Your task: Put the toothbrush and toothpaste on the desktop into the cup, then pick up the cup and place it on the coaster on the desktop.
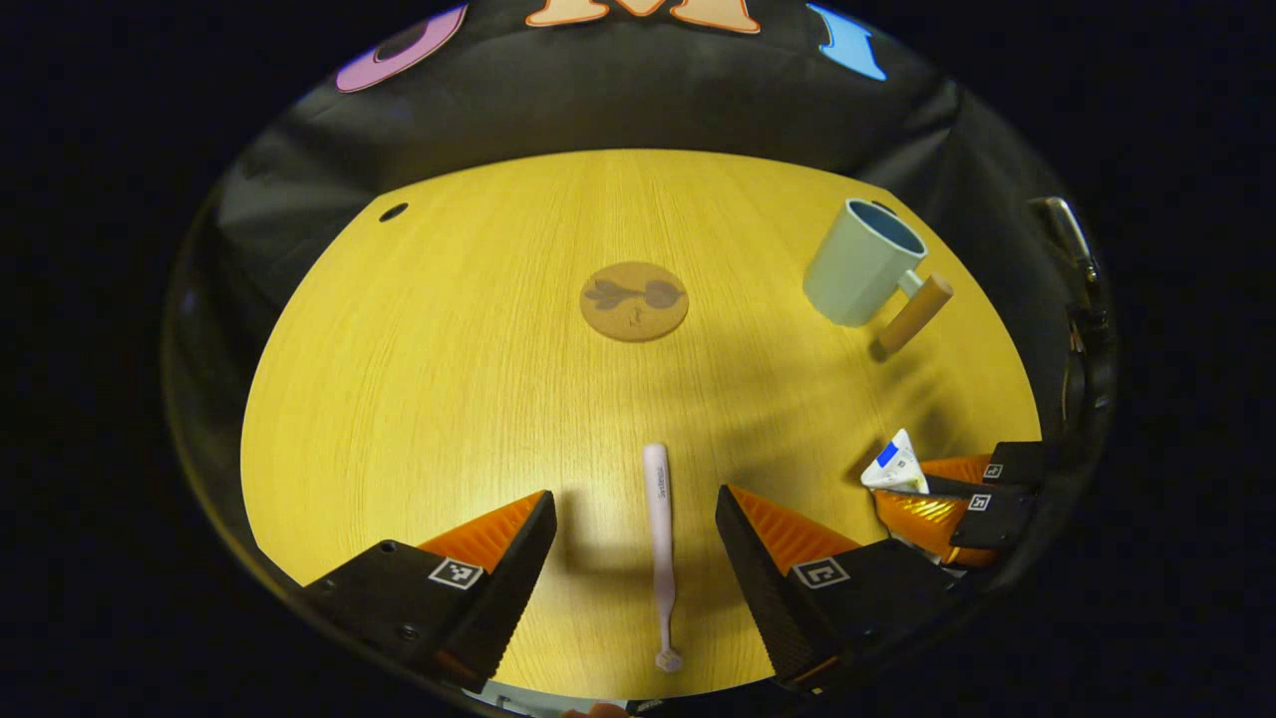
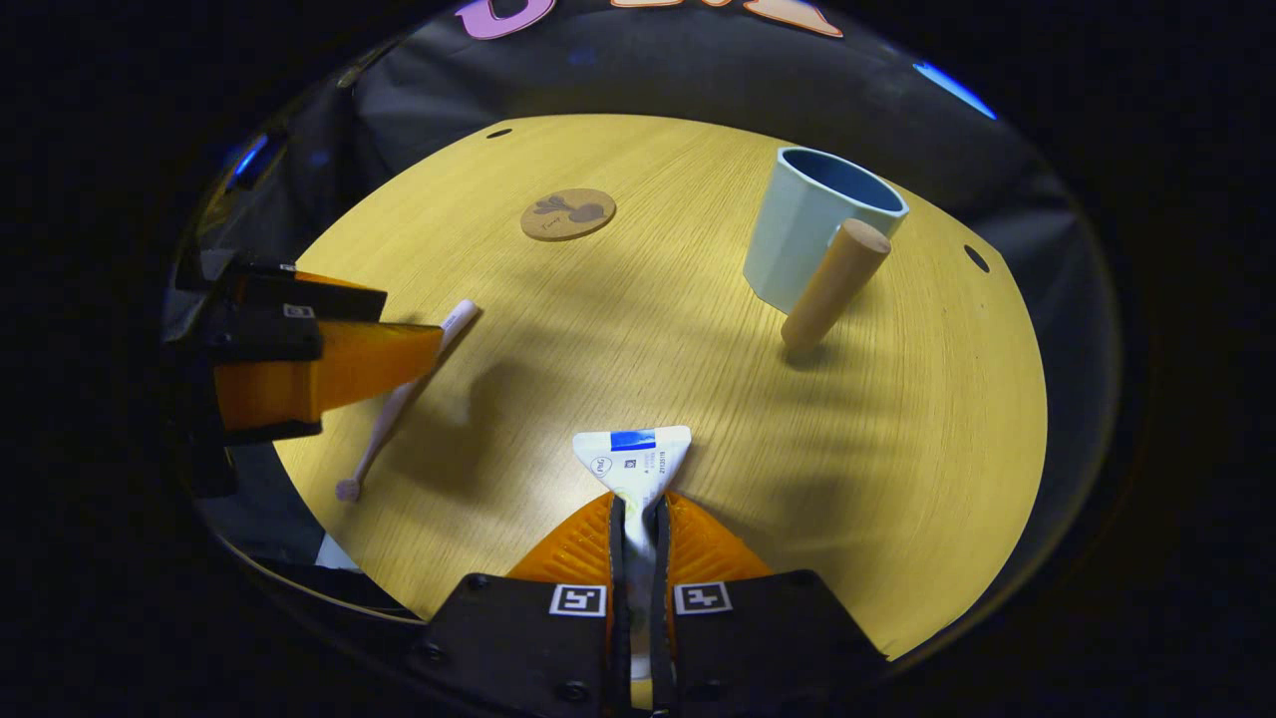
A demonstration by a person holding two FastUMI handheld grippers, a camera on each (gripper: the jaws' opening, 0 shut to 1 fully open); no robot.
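A pale pink toothbrush (image 1: 659,543) lies flat on the yellow wooden desktop, lengthwise between the spread fingers of my left gripper (image 1: 636,509), which is open and not touching it. My right gripper (image 2: 638,514) is shut on a white toothpaste tube (image 2: 635,461), whose flat crimped end sticks out ahead of the fingers. In the left gripper view that tube (image 1: 894,467) shows at the right, held by the right gripper (image 1: 937,494). A light blue cup (image 2: 812,234) with a wooden handle (image 2: 832,282) stands far right. The round cork coaster (image 1: 634,300) lies mid-table.
The round desktop (image 1: 449,379) ends in black cloth walls on all sides. Small holes (image 1: 393,211) pierce the tabletop near its far edge. In the right gripper view the left gripper (image 2: 329,364) sits over the toothbrush (image 2: 399,404) at the left.
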